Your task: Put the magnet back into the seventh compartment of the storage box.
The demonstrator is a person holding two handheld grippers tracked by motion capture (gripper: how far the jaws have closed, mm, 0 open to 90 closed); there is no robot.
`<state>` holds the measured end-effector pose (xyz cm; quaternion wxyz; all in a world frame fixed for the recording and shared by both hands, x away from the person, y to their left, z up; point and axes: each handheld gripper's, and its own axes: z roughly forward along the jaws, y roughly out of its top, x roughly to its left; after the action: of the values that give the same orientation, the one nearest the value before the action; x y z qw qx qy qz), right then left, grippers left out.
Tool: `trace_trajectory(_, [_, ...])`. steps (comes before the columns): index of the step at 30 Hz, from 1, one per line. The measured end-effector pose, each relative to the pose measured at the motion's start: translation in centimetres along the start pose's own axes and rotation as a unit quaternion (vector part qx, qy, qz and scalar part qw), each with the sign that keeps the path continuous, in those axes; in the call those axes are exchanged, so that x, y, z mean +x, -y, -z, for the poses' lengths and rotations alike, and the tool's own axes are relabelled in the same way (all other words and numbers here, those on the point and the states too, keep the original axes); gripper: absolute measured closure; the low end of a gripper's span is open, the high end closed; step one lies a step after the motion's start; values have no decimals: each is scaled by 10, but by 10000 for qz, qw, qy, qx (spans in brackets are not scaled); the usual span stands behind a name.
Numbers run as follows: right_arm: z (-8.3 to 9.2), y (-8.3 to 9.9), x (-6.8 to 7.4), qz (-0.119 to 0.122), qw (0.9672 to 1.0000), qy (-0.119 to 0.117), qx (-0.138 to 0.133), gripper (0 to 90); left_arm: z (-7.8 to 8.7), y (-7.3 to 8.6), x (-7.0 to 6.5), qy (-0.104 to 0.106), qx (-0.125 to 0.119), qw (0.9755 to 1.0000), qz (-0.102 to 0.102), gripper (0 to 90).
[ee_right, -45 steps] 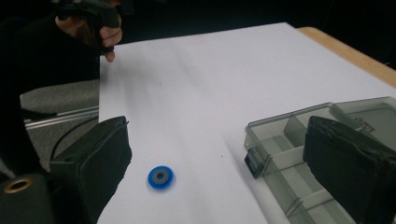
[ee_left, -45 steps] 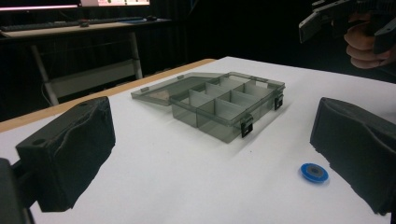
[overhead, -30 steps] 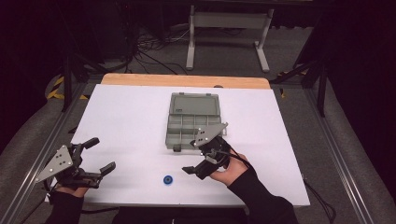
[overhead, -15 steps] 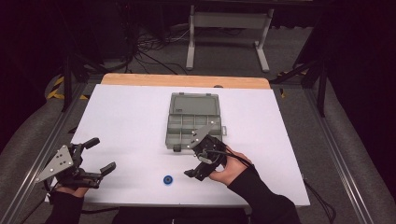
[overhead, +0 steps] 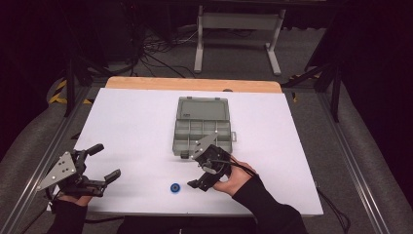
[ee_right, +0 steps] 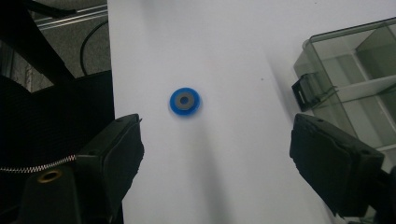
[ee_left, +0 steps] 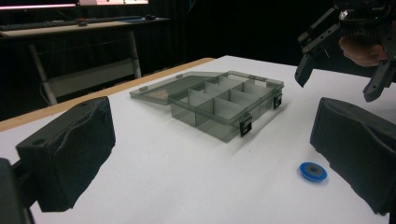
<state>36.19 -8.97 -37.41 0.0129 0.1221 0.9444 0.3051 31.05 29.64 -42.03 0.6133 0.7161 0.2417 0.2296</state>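
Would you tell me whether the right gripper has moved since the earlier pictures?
Yes. The right gripper has swung off the organizer box toward the blue disc, its empty jaws having just been closing a little.

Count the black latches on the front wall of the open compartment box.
2. One latch sits near the front wall's left end in the left gripper view, the other latch near its right end, both on the compartment box.

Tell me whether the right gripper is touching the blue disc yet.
Apart. In the right gripper view the blue disc lies on bare white table ahead of the right gripper, whose open jaws have just been closing with nothing between them.
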Motion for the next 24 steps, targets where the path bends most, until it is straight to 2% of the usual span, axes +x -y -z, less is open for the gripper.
trace_trajectory(15, [-31,-7,1,48,9995,-218,220,191,0,0,0,19,25,10000,12,7])
trace_trajectory(24, [-48,-9,5,104,9989,-252,379,199,-1,1,1,17,42,10000,-5,8])
